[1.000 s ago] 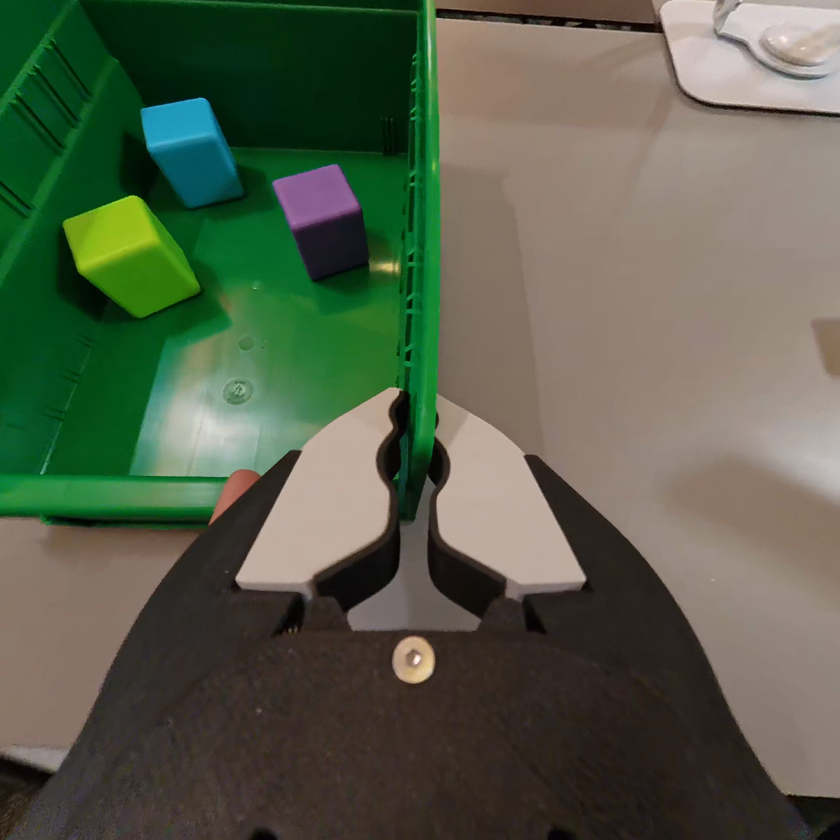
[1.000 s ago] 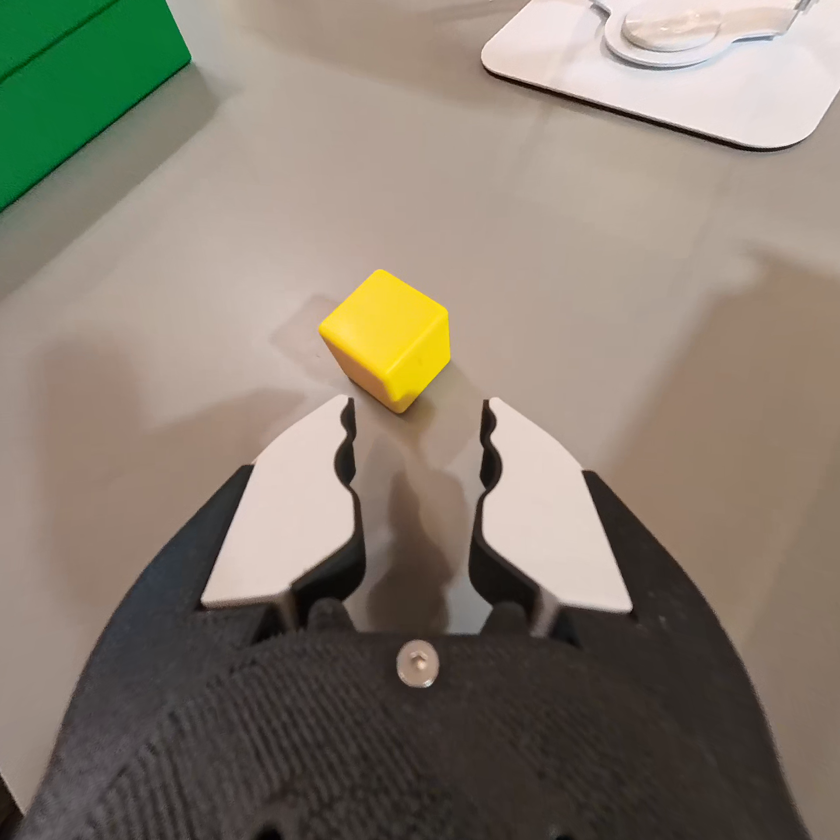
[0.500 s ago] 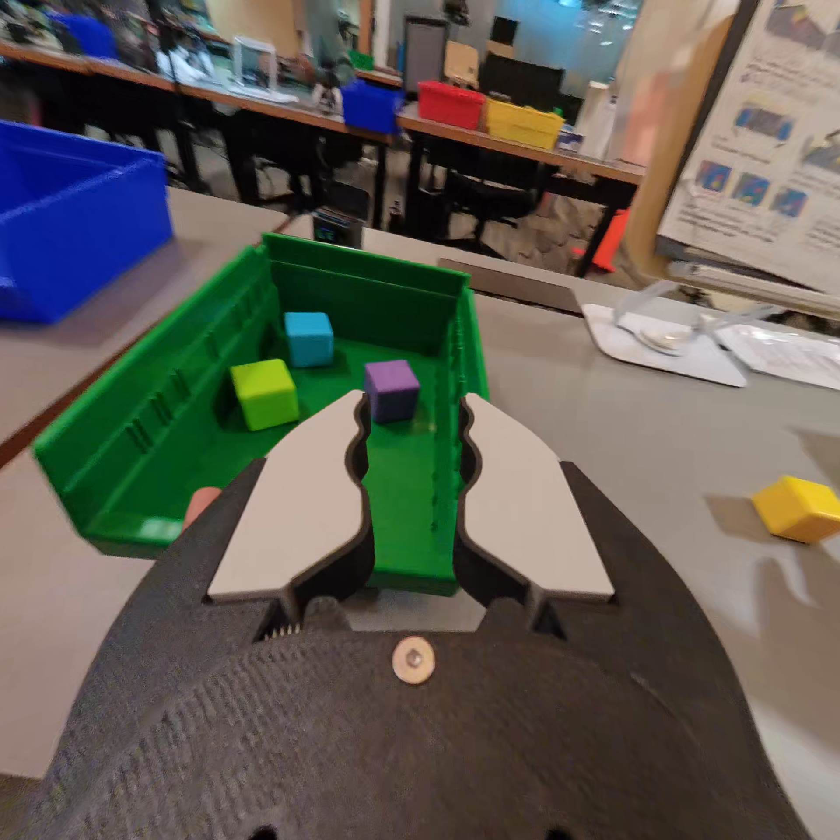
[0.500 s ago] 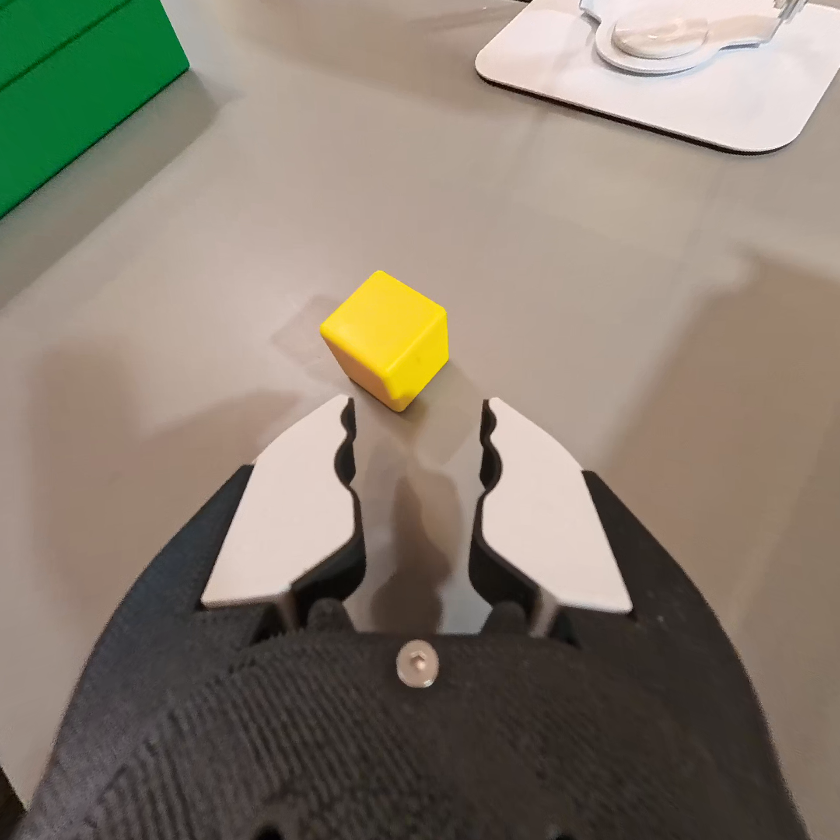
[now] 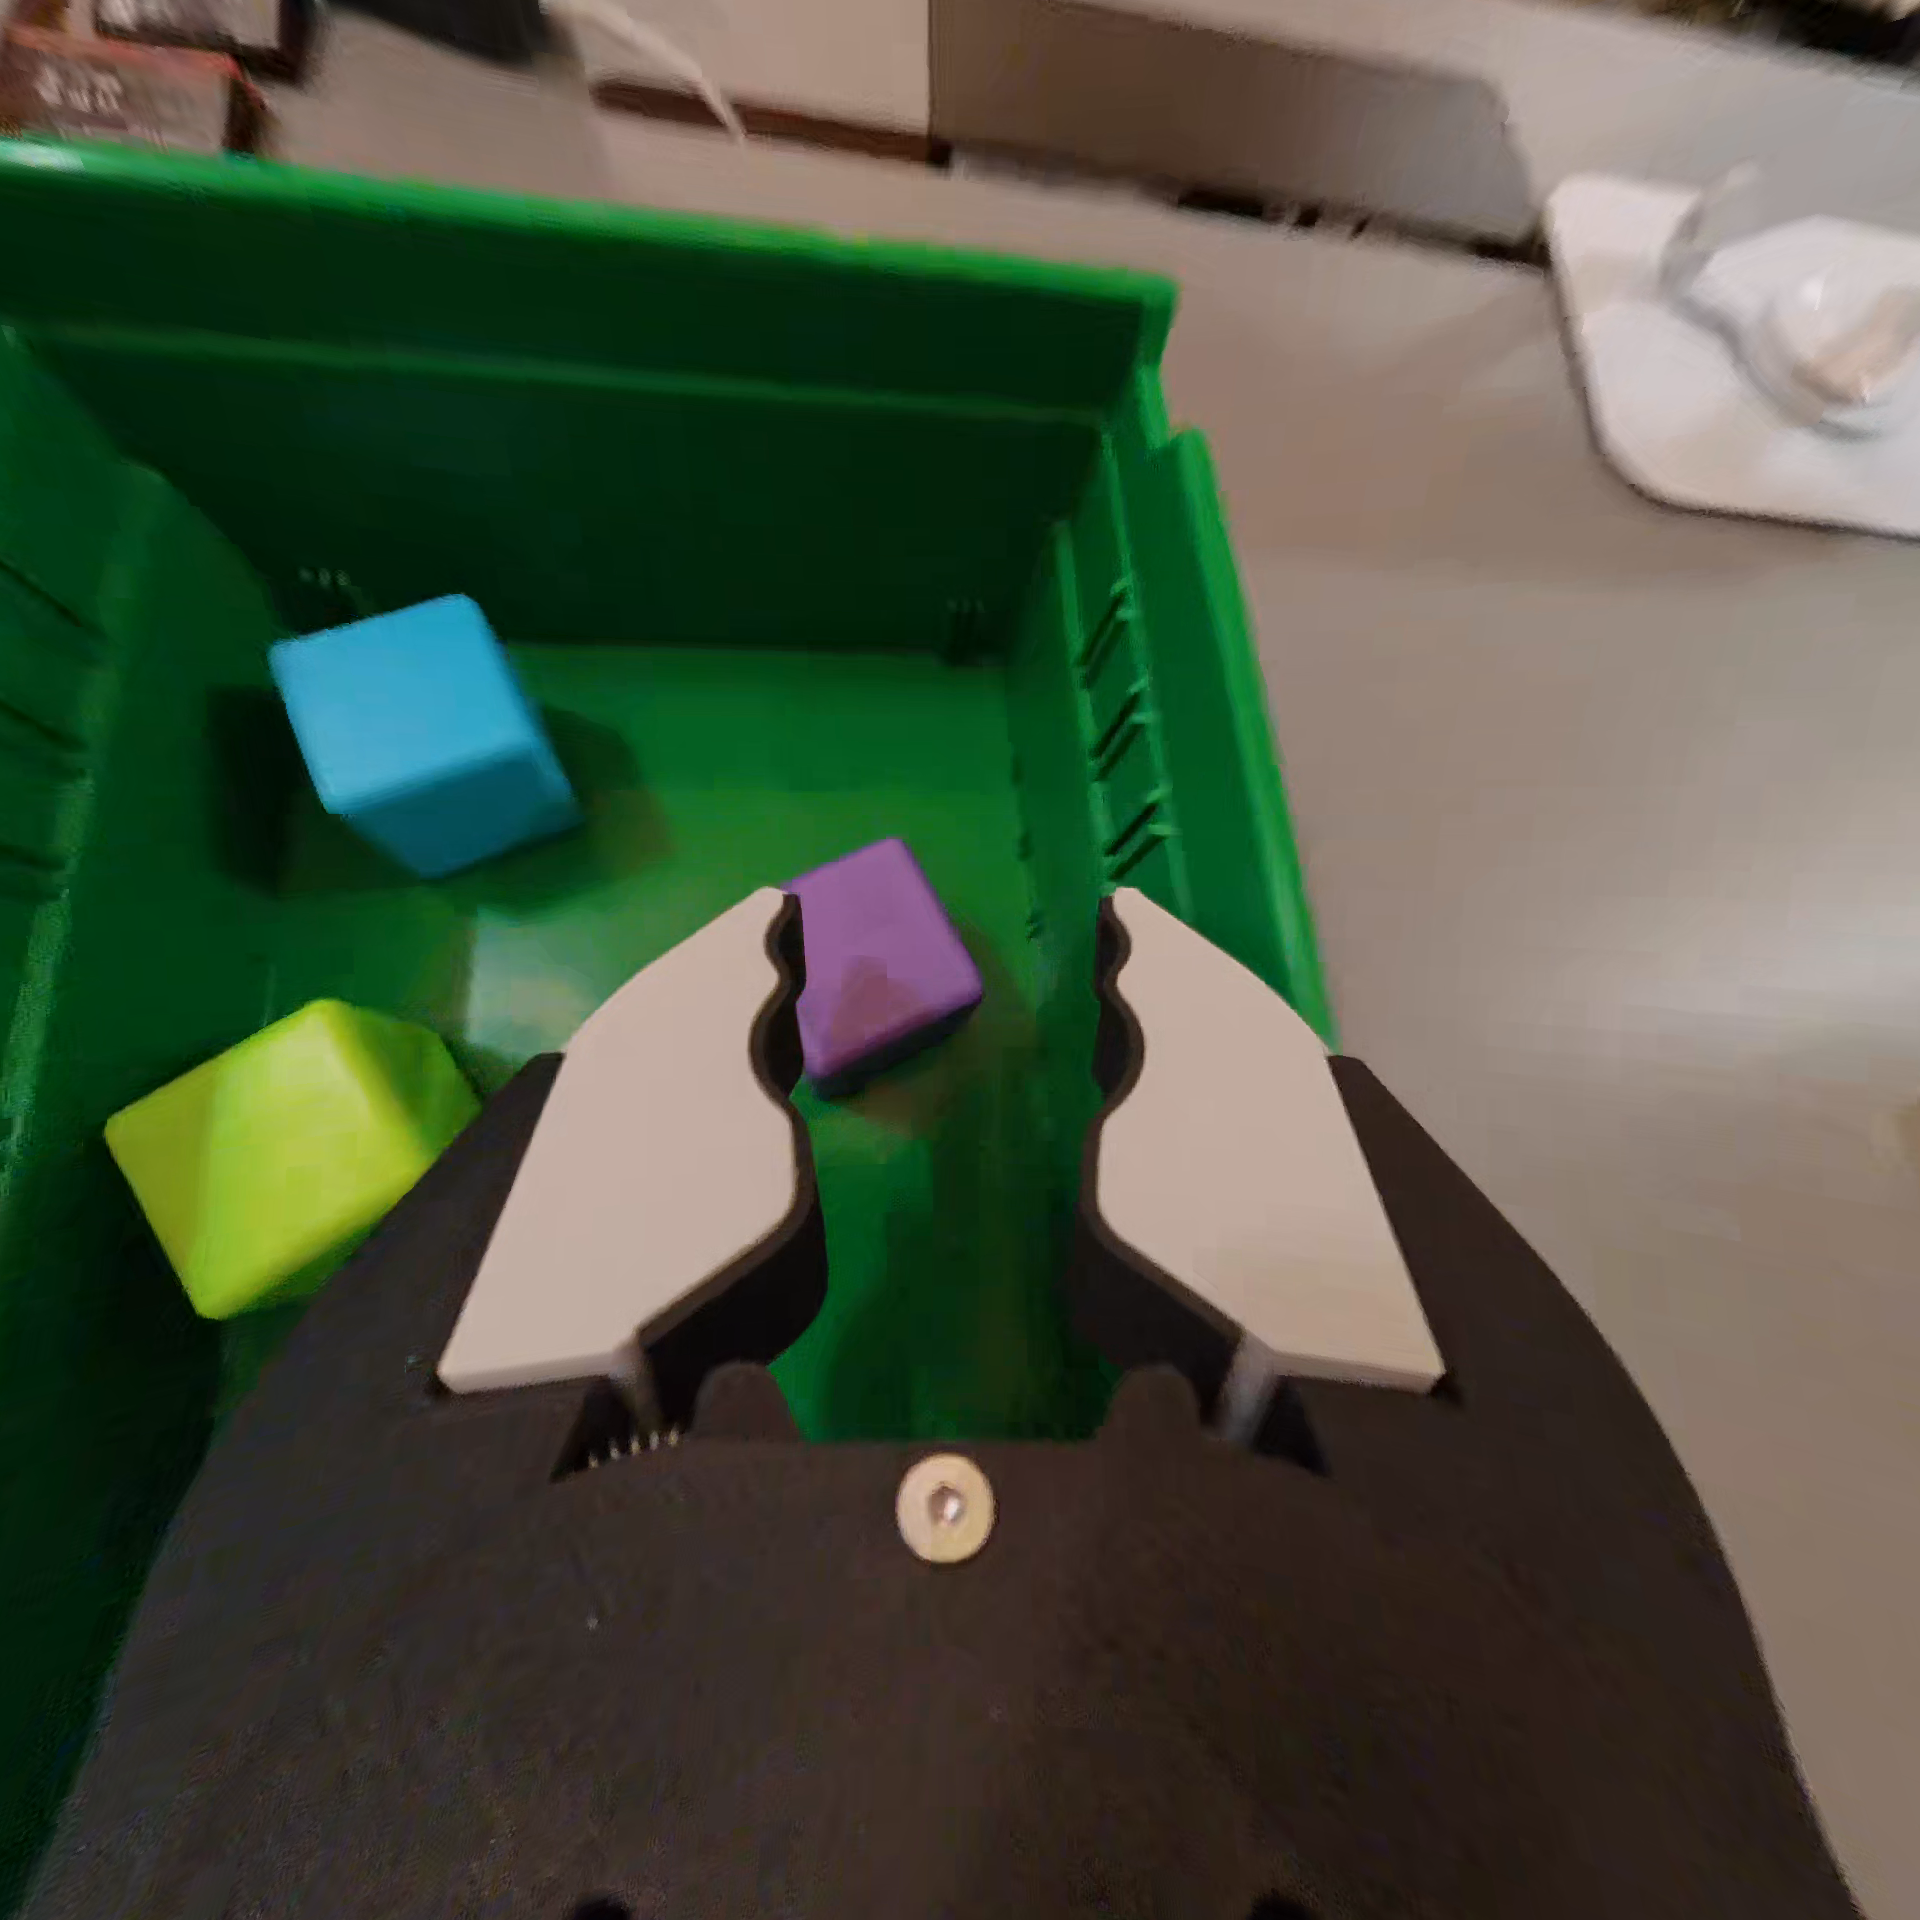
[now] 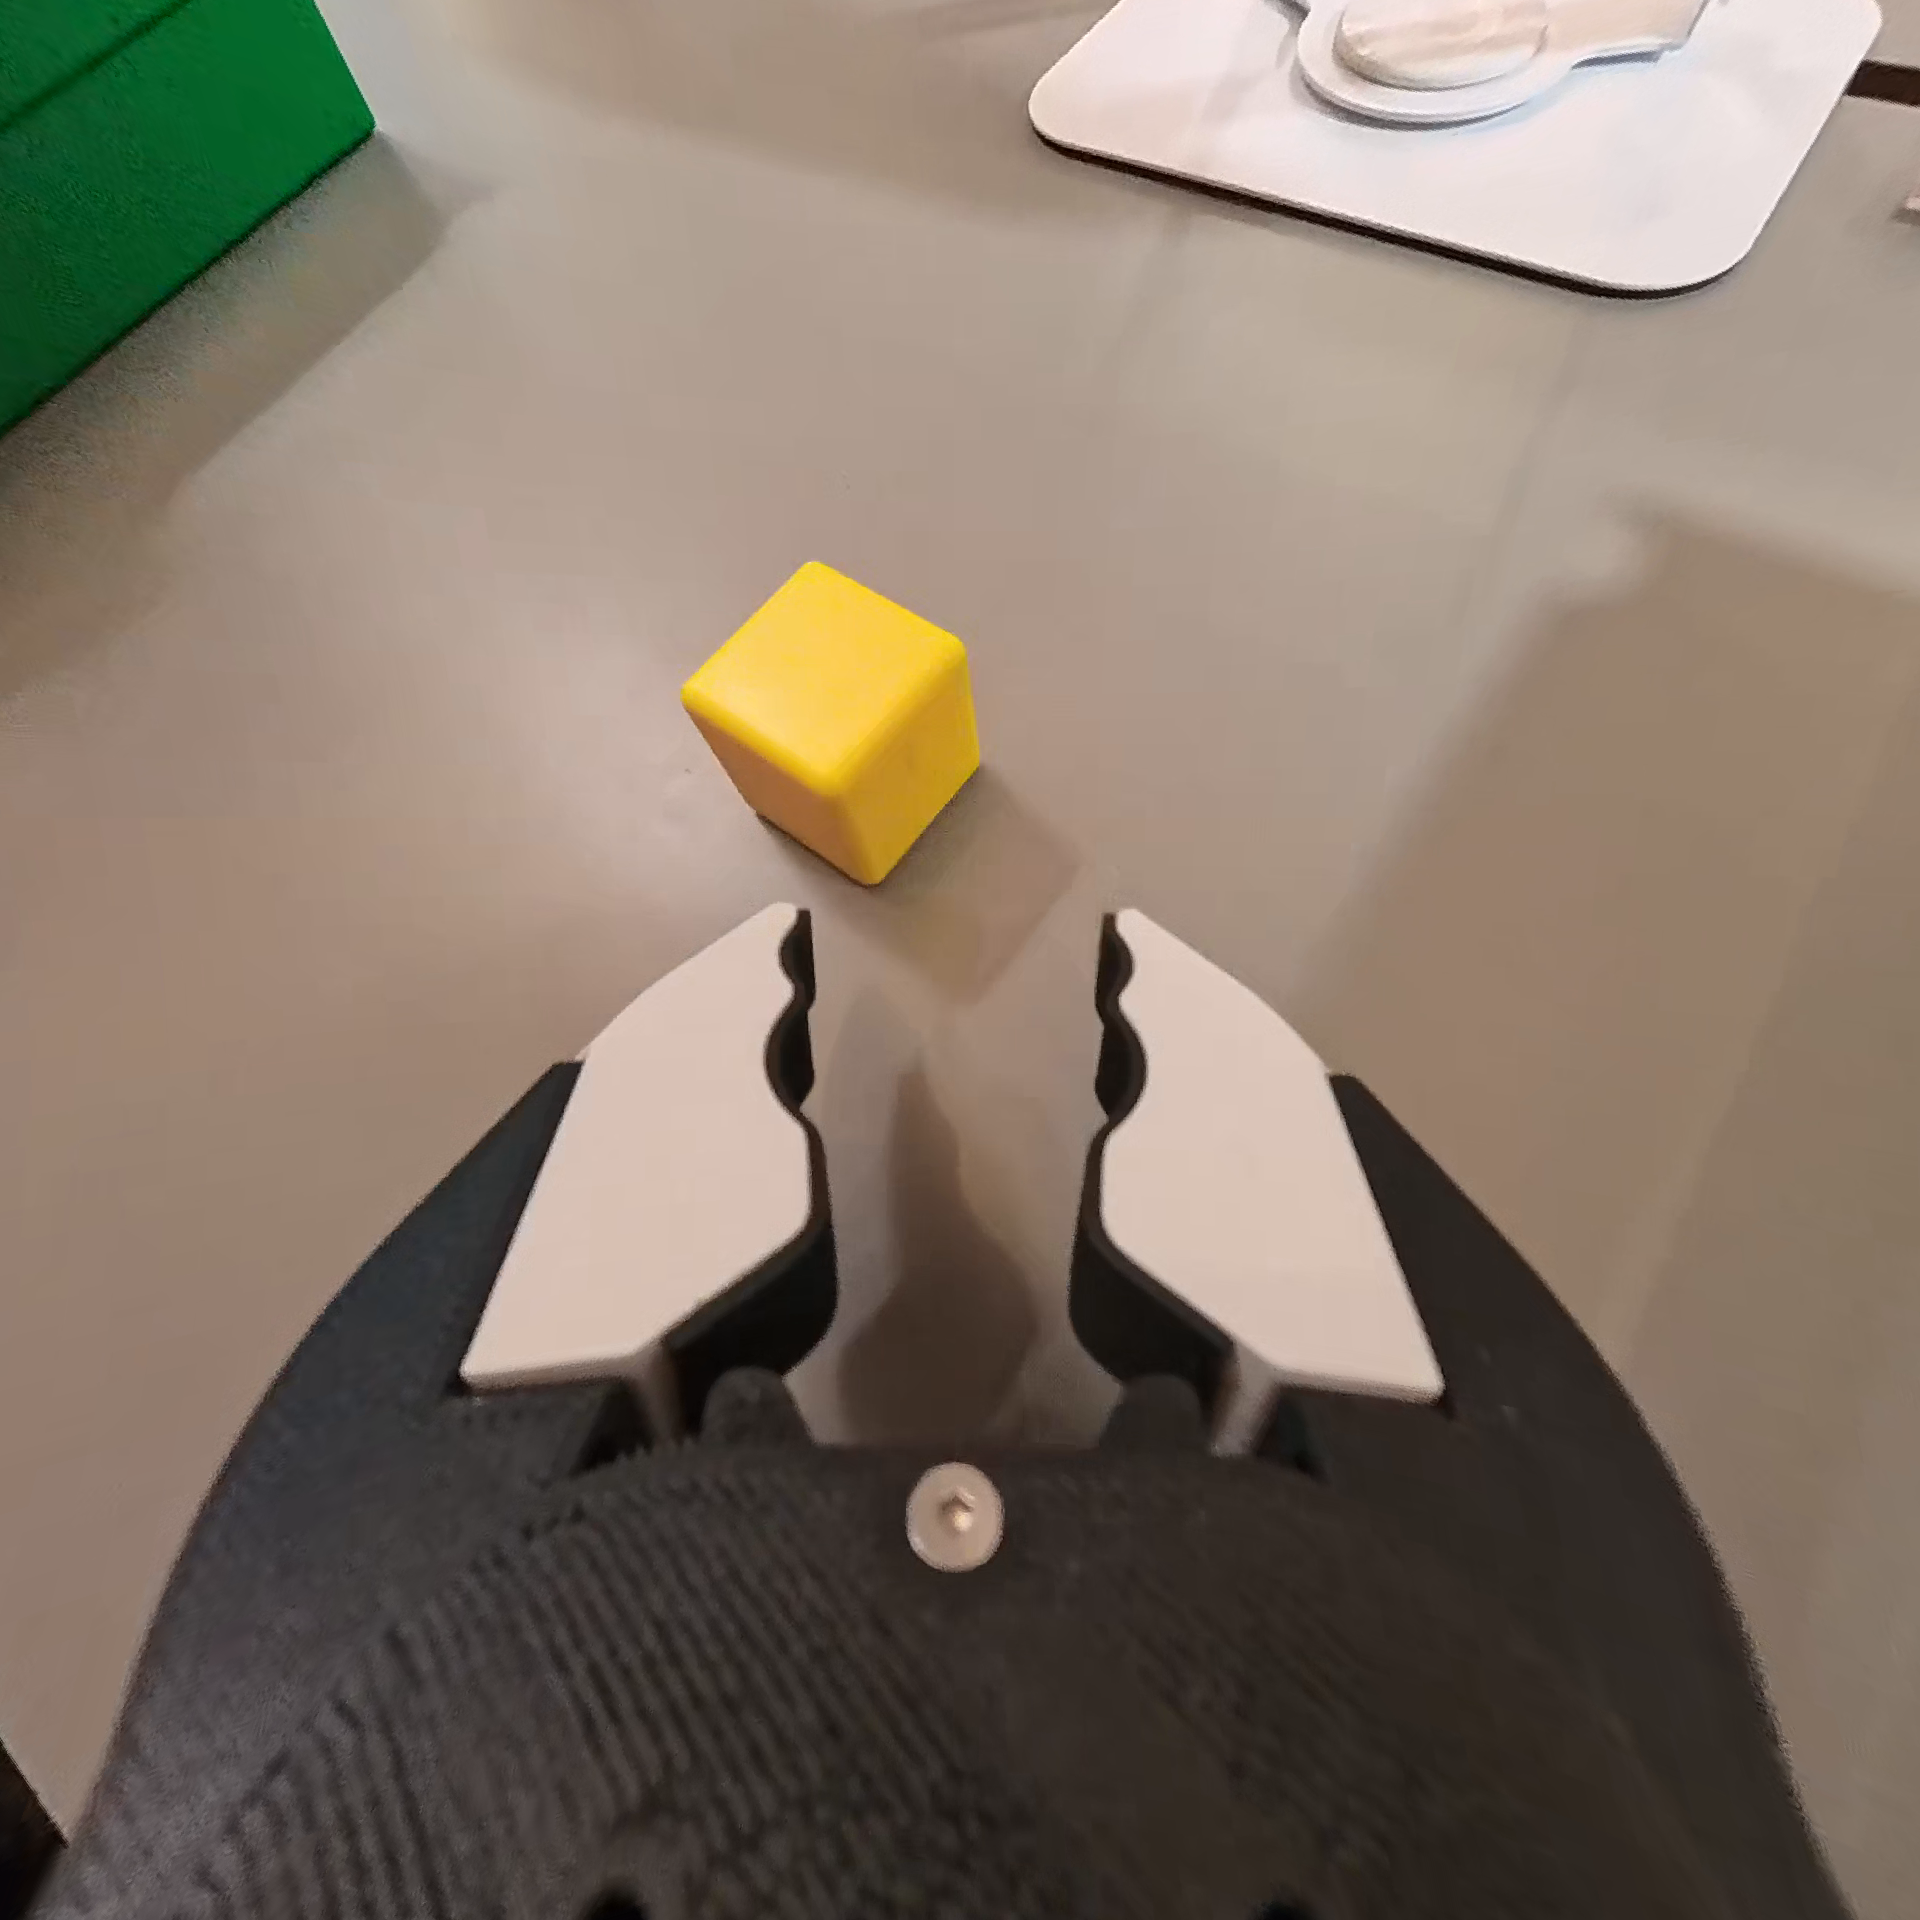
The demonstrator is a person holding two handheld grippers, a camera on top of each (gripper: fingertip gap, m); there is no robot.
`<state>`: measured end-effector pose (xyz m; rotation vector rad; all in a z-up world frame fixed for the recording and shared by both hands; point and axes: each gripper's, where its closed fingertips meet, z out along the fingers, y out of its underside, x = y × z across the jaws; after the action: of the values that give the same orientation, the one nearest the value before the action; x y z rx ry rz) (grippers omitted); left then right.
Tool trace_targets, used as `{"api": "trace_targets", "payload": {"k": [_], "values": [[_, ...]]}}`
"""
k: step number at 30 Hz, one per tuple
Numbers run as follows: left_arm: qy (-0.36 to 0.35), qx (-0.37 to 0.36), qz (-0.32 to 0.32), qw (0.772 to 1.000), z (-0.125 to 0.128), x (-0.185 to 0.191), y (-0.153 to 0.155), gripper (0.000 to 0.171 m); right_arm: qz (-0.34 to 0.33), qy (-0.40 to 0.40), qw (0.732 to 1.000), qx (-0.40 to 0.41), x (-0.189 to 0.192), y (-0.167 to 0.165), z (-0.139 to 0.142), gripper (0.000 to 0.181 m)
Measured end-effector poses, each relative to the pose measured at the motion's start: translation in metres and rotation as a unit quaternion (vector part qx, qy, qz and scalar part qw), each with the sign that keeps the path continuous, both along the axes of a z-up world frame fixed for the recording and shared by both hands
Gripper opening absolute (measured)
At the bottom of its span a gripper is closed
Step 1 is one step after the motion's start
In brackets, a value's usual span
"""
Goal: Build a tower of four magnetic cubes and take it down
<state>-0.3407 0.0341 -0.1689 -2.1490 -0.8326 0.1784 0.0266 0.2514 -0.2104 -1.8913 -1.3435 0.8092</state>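
Where it gripped the green bin point(image 5: 1164, 312), left gripper point(image 5: 945, 904) now gapes.

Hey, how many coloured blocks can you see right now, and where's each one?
4. In the green bin: blue block at the back, lime block front left, purple block near the right wall. The yellow block sits on the table. The left claw may hide more.

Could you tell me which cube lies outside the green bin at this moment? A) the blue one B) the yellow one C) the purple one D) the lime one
B: the yellow cube sits on the bare grey table ahead of the open right gripper, while the blue cube, purple cube and lime cube lie inside the green bin.
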Motion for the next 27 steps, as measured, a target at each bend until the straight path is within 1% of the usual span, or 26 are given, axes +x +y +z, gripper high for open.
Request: {"api": "trace_targets", "payload": {"k": [2,3,5,8,9,12,13,15,17,19,20,22,24,25,26,27], "values": [[0.004,-0.068,0.014,0.998,-0.02,-0.014,-0.012,0.059,0.001,-0.002,1.0,-0.001,0.004,-0.001,-0.001,0.053],[0.004,-0.086,0.02,0.996,-0.026,-0.018,-0.016,0.063,0.001,-0.001,1.0,-0.003,0.006,-0.002,-0.001,0.053],[-0.017,-0.08,0.004,0.997,-0.036,-0.013,-0.011,0.064,-0.001,0.002,1.0,-0.009,0.008,-0.003,-0.001,0.053],[-0.061,-0.09,-0.005,0.994,-0.054,-0.01,-0.006,0.063,-0.003,0.005,1.0,-0.021,0.009,-0.004,-0.002,0.053],[-0.066,-0.093,-0.005,0.993,-0.058,-0.012,-0.004,0.062,-0.003,0.005,1.0,-0.024,0.01,-0.004,-0.002,0.053],[-0.061,-0.101,-0.009,0.993,-0.059,-0.016,-0.003,0.058,-0.003,0.01,0.999,-0.033,0.012,-0.004,-0.001,0.053],[-0.059,-0.107,-0.008,0.992,-0.057,-0.017,-0.006,0.054,-0.002,0.012,0.999,-0.036,0.012,-0.004,-0.001,0.053],[-0.04,-0.112,-0.004,0.993,-0.05,-0.02,-0.01,0.052,0.002,0.014,0.999,-0.048,0.011,-0.006,-0.002,0.053],[-0.014,-0.111,0.003,0.994,-0.037,-0.023,-0.013,0.051,0.006,0.018,0.998,-0.061,0.01,-0.008,-0.002,0.053],[0.021,-0.102,0.011,0.995,-0.013,-0.026,-0.016,0.051,0.008,0.026,0.997,-0.075,0.009,-0.01,0.0,0.053],[0.043,-0.095,0.012,0.994,0.005,-0.025,-0.017,0.051,0.007,0.03,0.996,-0.082,0.01,-0.01,0.001,0.053],[0.096,-0.067,0.006,0.993,0.053,-0.014,-0.013,0.051,0.005,0.039,0.995,-0.095,0.01,-0.01,0.003,0.053],[0.143,-0.015,-0.04,0.989,0.104,0.018,0.007,0.051,0.001,0.045,0.994,-0.104,0.011,-0.009,0.004,0.052],[0.16,0.011,-0.076,0.984,0.125,0.04,0.02,0.051,-0.001,0.047,0.993,-0.107,0.011,-0.008,0.004,0.052],[0.172,0.031,-0.121,0.977,0.139,0.065,0.035,0.051,-0.003,0.047,0.993,-0.109,0.011,-0.007,0.004,0.052],[0.174,0.04,-0.165,0.97,0.145,0.091,0.05,0.051,-0.004,0.047,0.993,-0.11,0.011,-0.007,0.004,0.052]]}}
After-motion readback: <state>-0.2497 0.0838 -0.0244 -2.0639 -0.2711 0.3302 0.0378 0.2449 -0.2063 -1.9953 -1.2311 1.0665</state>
